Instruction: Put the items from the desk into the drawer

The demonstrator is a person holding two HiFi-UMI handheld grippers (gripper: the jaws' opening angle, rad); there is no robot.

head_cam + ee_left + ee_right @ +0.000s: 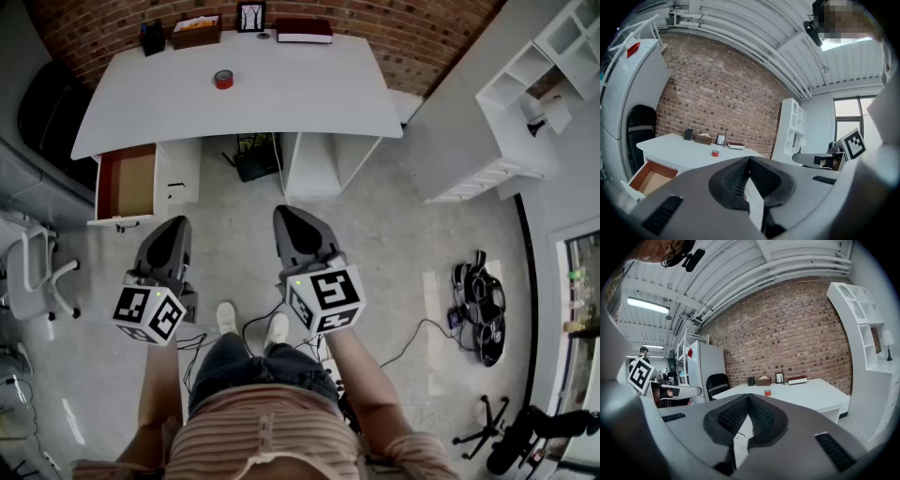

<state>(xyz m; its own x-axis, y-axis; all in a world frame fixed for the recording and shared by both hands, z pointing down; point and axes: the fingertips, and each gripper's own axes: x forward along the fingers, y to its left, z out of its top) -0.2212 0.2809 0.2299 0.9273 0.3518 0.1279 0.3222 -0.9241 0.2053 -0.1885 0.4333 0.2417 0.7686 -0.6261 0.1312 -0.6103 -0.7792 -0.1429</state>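
A white desk (pixel 309 94) stands ahead of me against the brick wall. On it lie a red tape roll (pixel 223 79), a black pen holder (pixel 153 37), a brown box (pixel 196 31), a small picture frame (pixel 250 16) and a red and white book (pixel 303 30). The desk's wooden drawer (pixel 127 185) is pulled open at the left; nothing shows inside it. My left gripper (pixel 173 227) and right gripper (pixel 287 216) hang over the floor, well short of the desk. Both are shut and hold nothing. The tape roll (pixel 715 153) (pixel 768 393) shows small in both gripper views.
A white office chair (pixel 37 272) stands left of me and a black chair (pixel 42 103) is beside the desk's left end. White shelving (pixel 548 66) fills the right side. Black gear with cables (pixel 480 309) and a tripod (pixel 492 433) lie on the floor at the right.
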